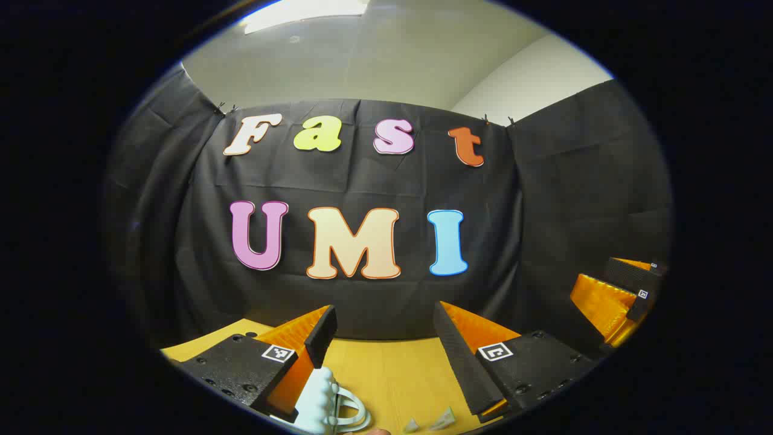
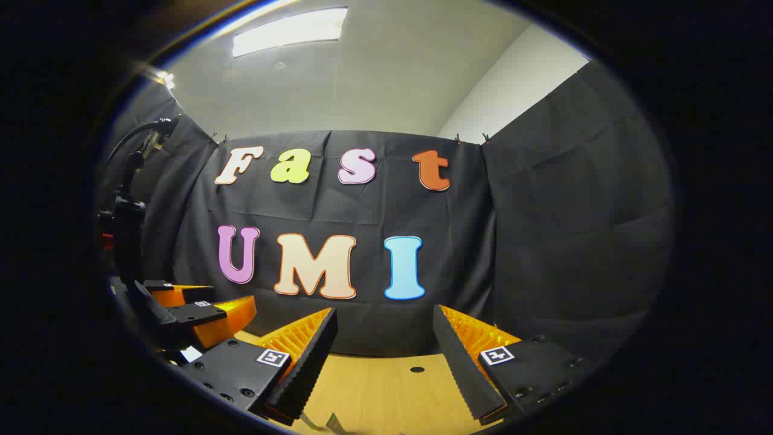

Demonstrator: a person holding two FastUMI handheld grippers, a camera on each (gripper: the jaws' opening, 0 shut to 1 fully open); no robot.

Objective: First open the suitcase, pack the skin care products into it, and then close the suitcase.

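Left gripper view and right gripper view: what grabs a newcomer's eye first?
In the left gripper view, the left gripper stands open over a yellow wooden table, with a pale blue ribbed object beside its left finger at the bottom edge. The right gripper is open too, above the same table in its own view, with the other gripper low at the left.
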